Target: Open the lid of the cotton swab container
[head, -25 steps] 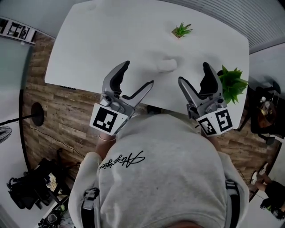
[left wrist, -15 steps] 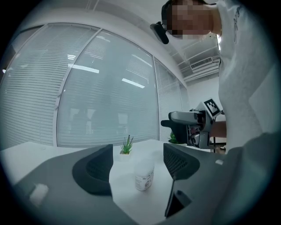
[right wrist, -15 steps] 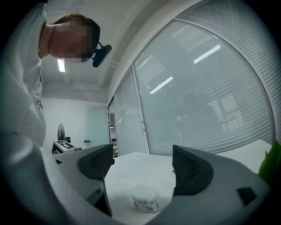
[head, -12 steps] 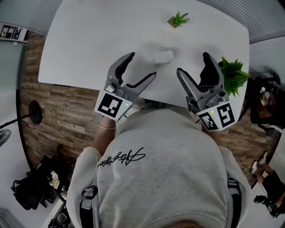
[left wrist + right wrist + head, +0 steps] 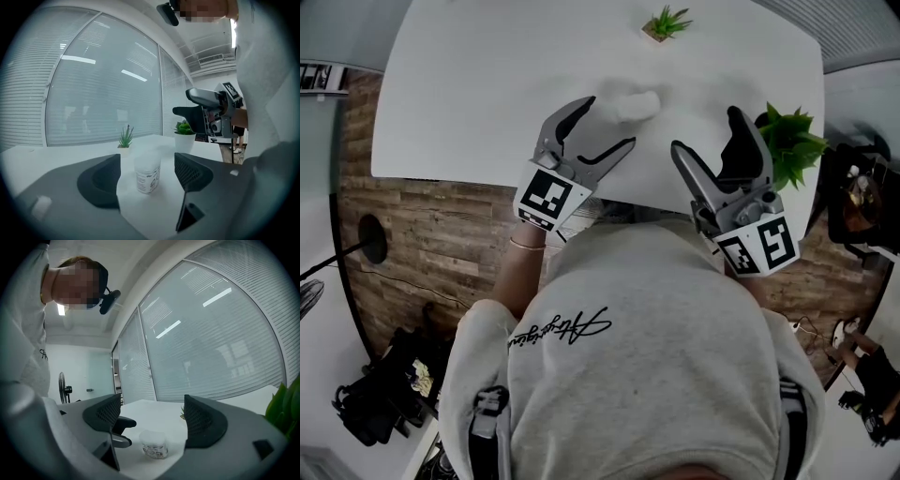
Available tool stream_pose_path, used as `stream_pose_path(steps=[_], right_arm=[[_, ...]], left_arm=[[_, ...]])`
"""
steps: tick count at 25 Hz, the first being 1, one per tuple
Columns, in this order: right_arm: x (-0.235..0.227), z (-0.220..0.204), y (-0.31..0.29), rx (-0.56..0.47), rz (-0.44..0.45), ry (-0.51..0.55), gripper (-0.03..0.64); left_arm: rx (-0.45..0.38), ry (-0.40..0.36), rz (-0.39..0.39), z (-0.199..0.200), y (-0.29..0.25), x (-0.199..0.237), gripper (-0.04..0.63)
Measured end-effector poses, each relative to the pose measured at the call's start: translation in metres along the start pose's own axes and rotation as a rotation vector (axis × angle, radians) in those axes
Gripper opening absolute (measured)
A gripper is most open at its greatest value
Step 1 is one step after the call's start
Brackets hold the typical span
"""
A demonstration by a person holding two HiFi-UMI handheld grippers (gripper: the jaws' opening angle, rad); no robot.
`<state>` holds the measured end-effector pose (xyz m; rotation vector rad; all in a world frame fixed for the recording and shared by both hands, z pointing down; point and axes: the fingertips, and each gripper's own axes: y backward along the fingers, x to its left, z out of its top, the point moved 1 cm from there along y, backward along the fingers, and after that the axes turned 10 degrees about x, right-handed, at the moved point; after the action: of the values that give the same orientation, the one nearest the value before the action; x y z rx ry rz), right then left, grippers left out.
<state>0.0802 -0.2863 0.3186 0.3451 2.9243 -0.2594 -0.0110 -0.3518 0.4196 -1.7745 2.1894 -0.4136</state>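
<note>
Left gripper [image 5: 607,124], jaws wide, has neared the cotton swab container [image 5: 637,103] at upper centre (lid still on); right gripper [image 5: 709,131] equally open.

Bare table [image 5: 459,84] lies open left of the cotton swab container [image 5: 634,103]. A potted plant [image 5: 789,142] stands just beside the right tool [image 5: 708,133], and a small plant [image 5: 664,22] well behind

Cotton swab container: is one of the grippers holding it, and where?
No, nothing is held. The left gripper and the right gripper are both open and empty. The cotton swab container stands untouched on the table.
</note>
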Motion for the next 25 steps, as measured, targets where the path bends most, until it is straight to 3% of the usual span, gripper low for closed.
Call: stream_pose_path(steps=[19, 25], right_arm=[[-0.008, -0.012, 0.008, 0.022, -0.037, -0.035, 0.407], [-0.011, -0.012, 0.008, 0.02, -0.044, -0.049, 0.406]], left_arm=[[0.115, -0.034, -0.048, -0.025, -0.056, 0.0, 0.344], [0.156, -0.067, -0.099, -0.025, -0.068, -0.005, 0.342]])
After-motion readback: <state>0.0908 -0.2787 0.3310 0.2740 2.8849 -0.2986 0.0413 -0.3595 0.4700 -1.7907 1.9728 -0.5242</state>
